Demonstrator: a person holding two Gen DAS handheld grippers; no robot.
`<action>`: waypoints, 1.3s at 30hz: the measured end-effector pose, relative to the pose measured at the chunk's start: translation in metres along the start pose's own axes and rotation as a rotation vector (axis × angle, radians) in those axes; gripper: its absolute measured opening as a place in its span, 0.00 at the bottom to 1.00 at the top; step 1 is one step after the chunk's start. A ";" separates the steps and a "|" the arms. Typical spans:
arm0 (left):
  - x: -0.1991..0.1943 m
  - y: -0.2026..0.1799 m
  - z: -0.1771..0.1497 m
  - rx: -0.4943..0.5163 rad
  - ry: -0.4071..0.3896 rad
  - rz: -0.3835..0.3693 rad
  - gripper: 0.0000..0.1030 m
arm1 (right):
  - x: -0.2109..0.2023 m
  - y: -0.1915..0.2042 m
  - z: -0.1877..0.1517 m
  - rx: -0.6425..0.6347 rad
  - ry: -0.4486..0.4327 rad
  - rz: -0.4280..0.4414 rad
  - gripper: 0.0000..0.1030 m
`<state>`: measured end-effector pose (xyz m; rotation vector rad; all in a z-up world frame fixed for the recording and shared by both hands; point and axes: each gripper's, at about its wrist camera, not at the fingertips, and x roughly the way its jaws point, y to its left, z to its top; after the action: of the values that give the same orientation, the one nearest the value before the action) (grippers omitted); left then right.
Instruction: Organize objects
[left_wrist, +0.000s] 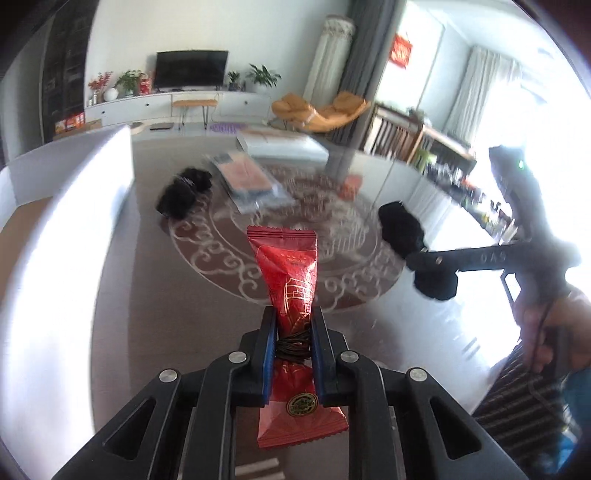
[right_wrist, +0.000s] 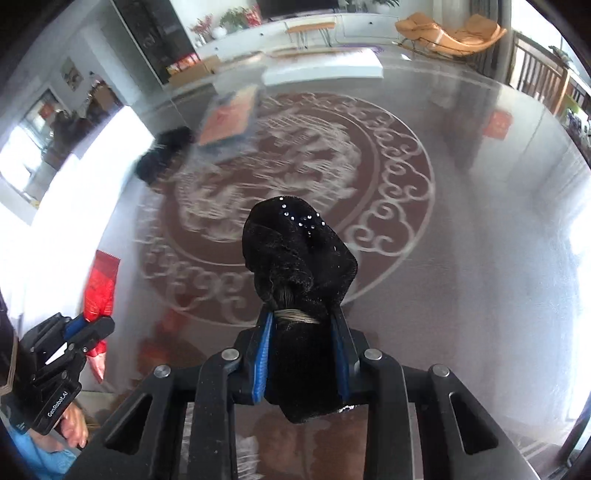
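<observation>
**Both grippers loaded above the glass table**

The left gripper has its jaws clenched on a red packet, held up off the table. The right gripper grasps a black velvet pouch, studs glinting. Farther back, blurred: another black bundle and a flat wrapped package, contents unreadable. The packet's lower end hides behind the jaws.

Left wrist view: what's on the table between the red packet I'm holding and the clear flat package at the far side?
Nothing solid: in the left wrist view only bare patterned glass table lies between the red packet and the clear flat package.
</observation>
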<state>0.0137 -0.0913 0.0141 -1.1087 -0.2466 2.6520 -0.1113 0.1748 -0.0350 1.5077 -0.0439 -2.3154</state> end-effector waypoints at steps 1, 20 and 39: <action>-0.017 0.008 0.005 -0.027 -0.027 -0.004 0.16 | -0.009 0.016 0.003 -0.010 -0.014 0.039 0.28; -0.146 0.218 -0.009 -0.492 -0.014 0.562 0.70 | 0.004 0.342 0.017 -0.373 0.031 0.517 0.69; -0.021 -0.052 0.064 -0.010 -0.004 0.233 0.83 | 0.016 0.008 -0.035 0.058 -0.193 -0.209 0.89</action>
<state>-0.0094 -0.0513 0.0864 -1.2020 -0.1382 2.8573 -0.0839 0.1680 -0.0621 1.3676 -0.0038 -2.6417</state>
